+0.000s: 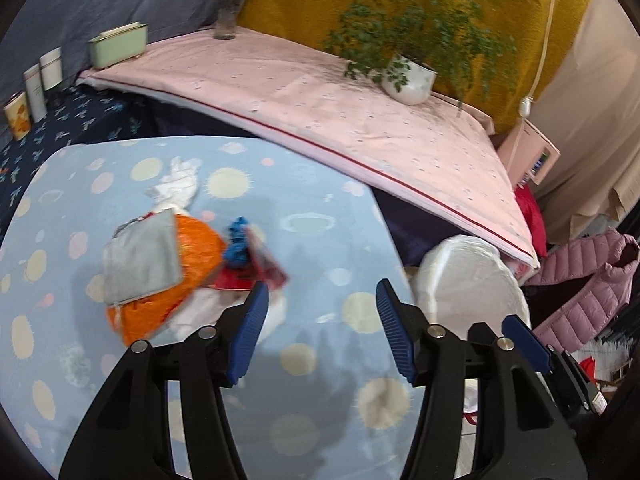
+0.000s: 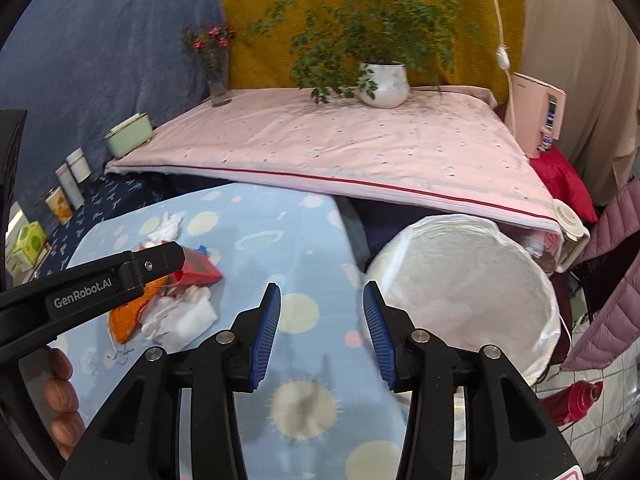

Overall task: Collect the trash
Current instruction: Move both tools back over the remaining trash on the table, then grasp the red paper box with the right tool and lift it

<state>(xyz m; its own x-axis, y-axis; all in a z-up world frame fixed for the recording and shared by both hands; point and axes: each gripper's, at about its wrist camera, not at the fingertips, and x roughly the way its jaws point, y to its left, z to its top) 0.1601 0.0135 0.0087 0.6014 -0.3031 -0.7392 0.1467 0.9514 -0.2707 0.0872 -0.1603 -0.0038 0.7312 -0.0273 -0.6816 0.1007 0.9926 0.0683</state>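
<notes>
A heap of trash lies on the blue spotted table (image 1: 304,392): a grey pouch (image 1: 140,258), an orange bag (image 1: 192,256), a blue scrap (image 1: 238,246), a red packet (image 1: 256,268) and white tissues (image 1: 178,184). My left gripper (image 1: 320,320) is open and empty, just right of the heap. In the right wrist view the heap shows again, with the orange bag (image 2: 124,320), red packet (image 2: 200,270) and tissues (image 2: 180,318). My right gripper (image 2: 322,328) is open and empty above the table's right edge. A white-lined bin (image 2: 464,280) stands to its right; it also shows in the left wrist view (image 1: 472,288).
A pink-covered shelf (image 2: 340,148) behind holds a potted plant (image 2: 382,82), a flower vase (image 2: 218,88) and a green box (image 2: 130,134). Canisters (image 2: 70,184) stand at the left. A pink jacket (image 1: 580,284) and a red thermos (image 2: 572,400) are at the right.
</notes>
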